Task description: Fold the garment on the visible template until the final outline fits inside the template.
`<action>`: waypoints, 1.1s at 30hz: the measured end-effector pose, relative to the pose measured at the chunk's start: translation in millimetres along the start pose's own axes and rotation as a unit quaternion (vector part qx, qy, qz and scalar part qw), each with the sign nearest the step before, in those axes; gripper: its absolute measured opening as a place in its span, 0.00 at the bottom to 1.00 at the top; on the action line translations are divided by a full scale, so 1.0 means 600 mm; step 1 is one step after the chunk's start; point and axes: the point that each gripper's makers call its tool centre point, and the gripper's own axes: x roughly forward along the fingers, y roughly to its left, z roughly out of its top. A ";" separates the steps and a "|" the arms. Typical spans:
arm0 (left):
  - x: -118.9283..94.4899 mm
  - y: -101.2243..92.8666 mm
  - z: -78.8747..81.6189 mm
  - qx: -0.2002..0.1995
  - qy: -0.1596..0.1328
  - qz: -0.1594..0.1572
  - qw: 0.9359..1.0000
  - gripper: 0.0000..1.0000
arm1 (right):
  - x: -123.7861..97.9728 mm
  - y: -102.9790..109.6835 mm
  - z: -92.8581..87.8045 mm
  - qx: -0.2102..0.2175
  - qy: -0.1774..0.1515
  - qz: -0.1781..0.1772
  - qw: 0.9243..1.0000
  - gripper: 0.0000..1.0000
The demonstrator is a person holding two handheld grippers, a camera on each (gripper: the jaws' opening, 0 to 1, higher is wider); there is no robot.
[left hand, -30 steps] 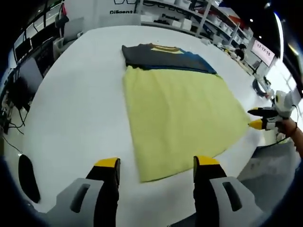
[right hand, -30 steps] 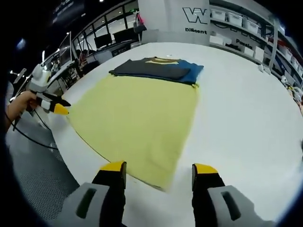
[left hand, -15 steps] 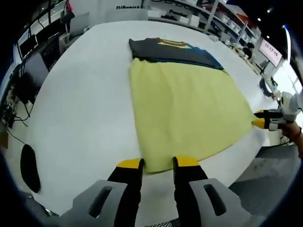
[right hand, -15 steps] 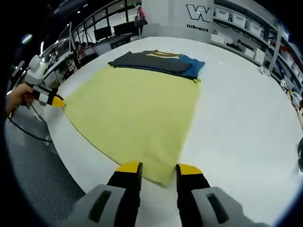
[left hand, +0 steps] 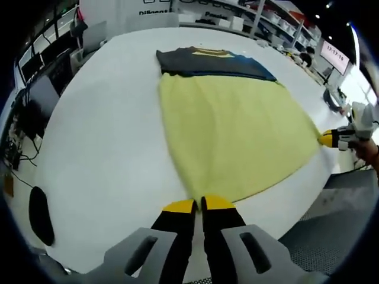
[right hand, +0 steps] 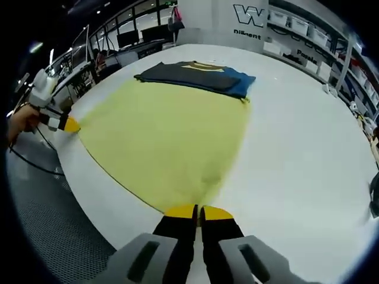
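Both clamped tight — left gripper (left hand: 197, 205) and right gripper (right hand: 198, 208) pinching yellow cloth (left hand: 237, 133) corners (white table (left hand: 100, 136)).

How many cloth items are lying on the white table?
2. The yellow cloth spreads over the near part of the table, its two near corners pinched by the hand-held grippers. The dark garment lies folded at its far edge. Nothing else seems hidden.
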 end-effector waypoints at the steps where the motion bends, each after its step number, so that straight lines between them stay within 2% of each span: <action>1: -0.002 -0.001 0.000 0.000 0.004 0.003 1.000 0.07 | -0.003 0.002 -0.002 -0.012 0.009 0.003 1.000 0.00; 5: -0.008 -0.006 -0.007 0.023 0.017 0.005 1.000 0.07 | -0.011 0.005 -0.006 -0.018 0.022 0.005 1.000 0.00; 11: -0.018 -0.016 -0.020 0.034 0.035 -0.001 0.999 0.07 | -0.025 0.009 -0.014 -0.022 0.044 0.009 0.999 0.00; 24: -0.036 -0.034 -0.050 0.038 0.044 -0.014 0.998 0.07 | -0.048 0.019 -0.044 -0.029 0.080 0.028 0.996 0.00; 25: -0.037 -0.039 -0.063 0.040 0.055 -0.019 0.997 0.07 | -0.049 0.019 -0.045 -0.029 0.082 0.029 0.996 0.00; 27: -0.039 -0.041 -0.072 0.043 0.064 -0.020 0.997 0.07 | -0.054 0.024 -0.053 -0.026 0.093 0.034 0.995 0.00; 33: -0.047 -0.045 -0.085 0.046 0.079 -0.021 0.996 0.07 | -0.063 0.031 -0.066 -0.018 0.110 0.043 0.993 0.00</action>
